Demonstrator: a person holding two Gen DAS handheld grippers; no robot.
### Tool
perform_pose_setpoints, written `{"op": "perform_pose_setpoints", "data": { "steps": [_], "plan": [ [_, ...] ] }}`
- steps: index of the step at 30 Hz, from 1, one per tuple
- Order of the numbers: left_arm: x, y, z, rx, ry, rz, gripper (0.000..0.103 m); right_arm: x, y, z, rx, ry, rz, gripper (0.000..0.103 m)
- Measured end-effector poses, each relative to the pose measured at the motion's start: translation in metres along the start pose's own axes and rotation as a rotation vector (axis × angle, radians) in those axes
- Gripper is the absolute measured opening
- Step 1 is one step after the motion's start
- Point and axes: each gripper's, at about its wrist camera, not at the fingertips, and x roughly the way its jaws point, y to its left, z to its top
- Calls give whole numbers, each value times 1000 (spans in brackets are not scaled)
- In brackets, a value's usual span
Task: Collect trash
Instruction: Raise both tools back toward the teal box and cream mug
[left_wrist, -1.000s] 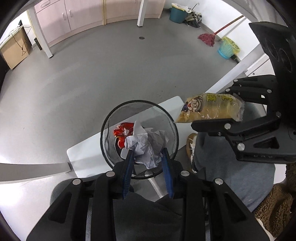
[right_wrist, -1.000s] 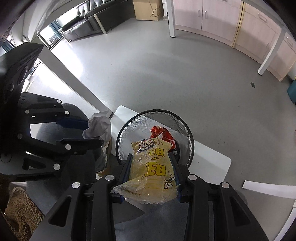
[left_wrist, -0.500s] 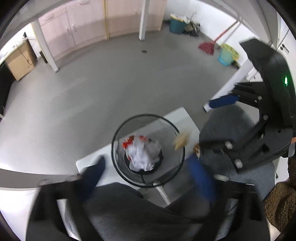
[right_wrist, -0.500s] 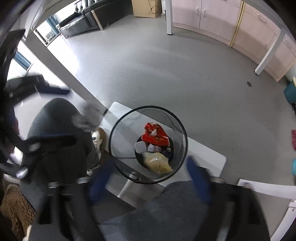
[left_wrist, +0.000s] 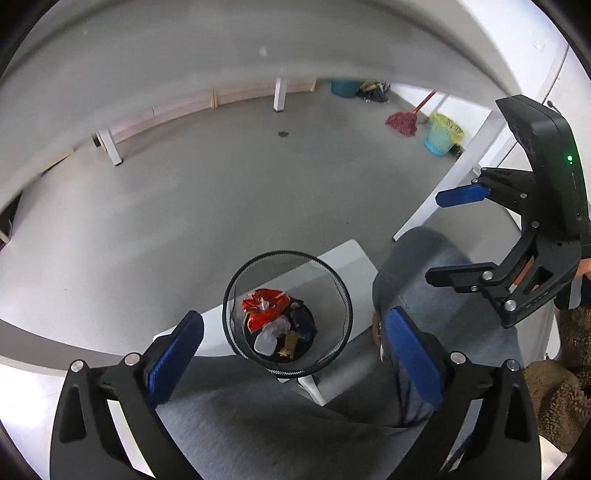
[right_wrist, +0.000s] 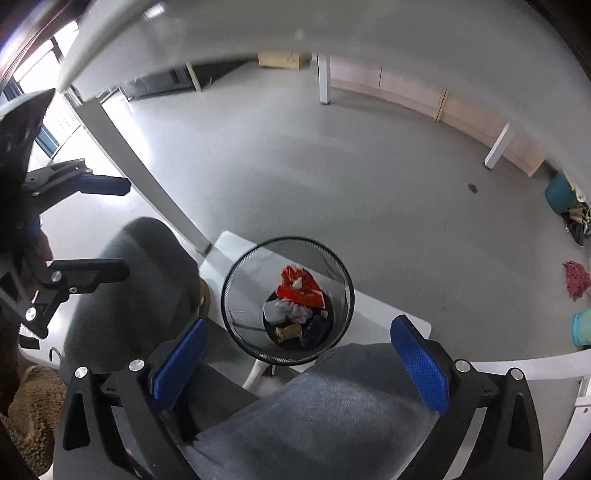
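1. The left gripper (left_wrist: 291, 363) is hanging high above the wire-mesh bin (left_wrist: 287, 314), jaws spread wide apart and gripping nothing — the bin is sitting straight ahead of it, between its two blue pads.
2. The right gripper (right_wrist: 299, 360) is doing the same: jaws wide apart, empty, with the bin directly ahead and below.
3. The trash is lying at the bottom of the bin — a red wrapper (left_wrist: 264, 304), a crumpled white paper (left_wrist: 279, 325) and a yellow snack bag (right_wrist: 288, 331) among darker scraps.
4. Judging by this, the collecting is looking nearly or fully done; no loose litter is showing on the grey floor (left_wrist: 166, 206) around the bin.
5. Anything left would be lying outside both views, which I cannot tell.
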Motion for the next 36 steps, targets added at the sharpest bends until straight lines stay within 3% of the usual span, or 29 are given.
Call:
{"op": "perform_pose_setpoints", "data": {
  "steps": [10,13,23,29,36],
  "plan": [
    [-47,-15,5,43,-90,13,98,-74,23,-13,-40,-128,10,100],
    [-71,-20,8,54,-138,-11,98,-100,23,-12,-25,-184,6,100],
    [-138,-37,18,89,-274,30,99,-175,14,-16,-7,-316,-14,100],
    [-164,-44,53,90,-308,91,99,-203,-10,-7,17,-355,-19,100],
    [-176,-41,124,78,-307,136,99,-214,-60,10,59,-382,-2,100]
  ]
}}
